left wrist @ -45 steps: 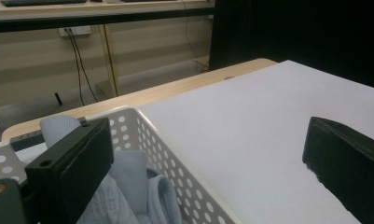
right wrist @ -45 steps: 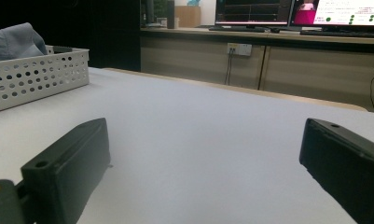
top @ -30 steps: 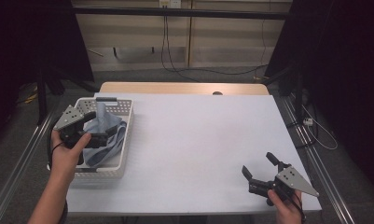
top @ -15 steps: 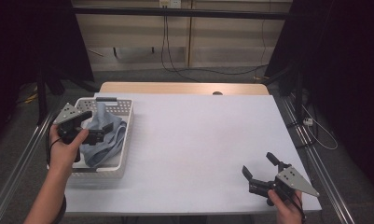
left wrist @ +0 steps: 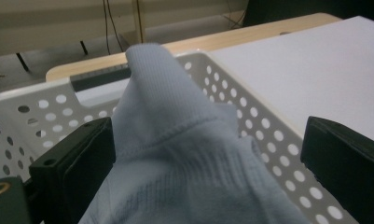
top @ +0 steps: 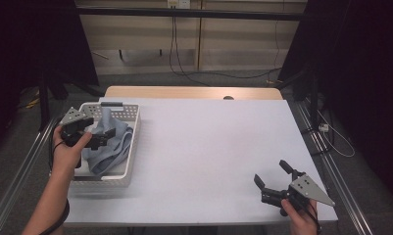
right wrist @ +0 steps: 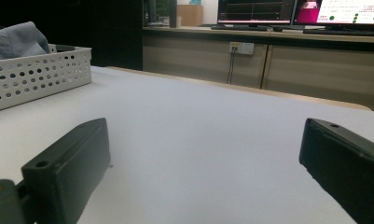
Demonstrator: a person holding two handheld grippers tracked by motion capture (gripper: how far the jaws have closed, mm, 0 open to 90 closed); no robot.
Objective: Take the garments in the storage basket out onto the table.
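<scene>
Jaws of the left gripper (top: 103, 139) stand spread around a raised fold of pale blue cloth (left wrist: 175, 154) in the white basket (top: 130, 166) at the worktop's left edge; the right gripper (top: 275, 181), also spread, rests well apart near the right corner.

Wide bare stretch of white table (top: 213, 147) between the basket (top: 130, 161) and the right gripper (top: 275, 178) — easy passage anywhere across it. At the left, perforated basket walls hemming in the left gripper (top: 103, 139), with pale blue cloth (left wrist: 175, 154) heaped between its jaws — little spare room inside.
</scene>
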